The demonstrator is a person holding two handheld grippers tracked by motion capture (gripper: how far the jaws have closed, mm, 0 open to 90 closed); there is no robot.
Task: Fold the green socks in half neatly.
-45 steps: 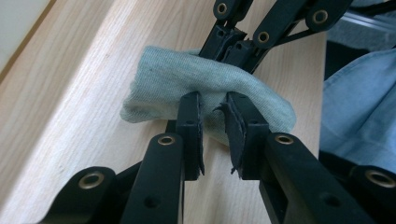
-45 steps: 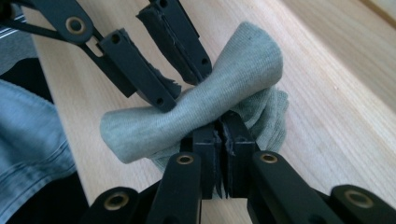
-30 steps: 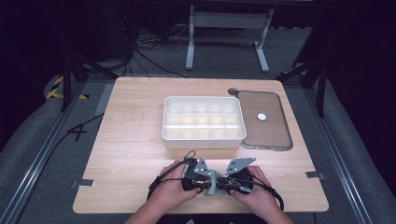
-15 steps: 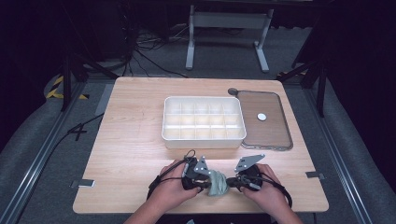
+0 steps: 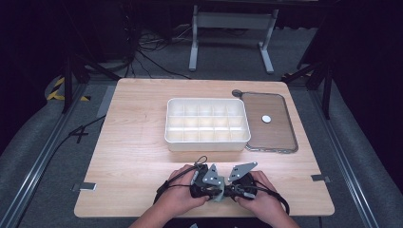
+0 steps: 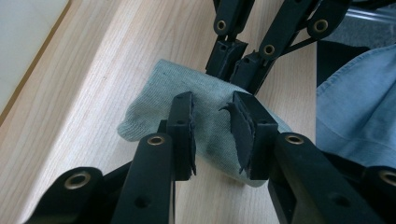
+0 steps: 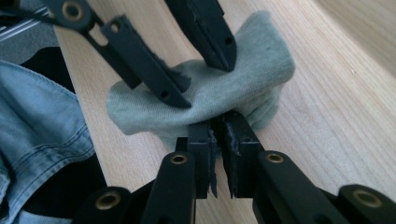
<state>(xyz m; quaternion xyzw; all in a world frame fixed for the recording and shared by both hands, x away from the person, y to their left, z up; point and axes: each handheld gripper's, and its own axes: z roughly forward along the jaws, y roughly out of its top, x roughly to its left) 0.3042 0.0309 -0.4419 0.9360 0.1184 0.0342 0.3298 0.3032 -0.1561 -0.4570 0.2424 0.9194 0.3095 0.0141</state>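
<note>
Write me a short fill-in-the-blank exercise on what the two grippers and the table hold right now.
1. Both grippers meet at a grey-green ____ near the table's front edge.
2. The right gripper is ____ on its edge.
3. The left gripper has its jaws ____ over it.
4. The white compartment tray holds ____.

Missing words: sock; shut; open; nothing

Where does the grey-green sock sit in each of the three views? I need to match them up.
High view: the sock lies at the table's near edge, between the two hands, mostly covered by the grippers.
Left gripper view: centre of the picture, between and beyond the open jaws.
Right gripper view: upper centre, its near fold pinched by the shut jaws.
Shared landmark: the light wood table under the sock.
</note>
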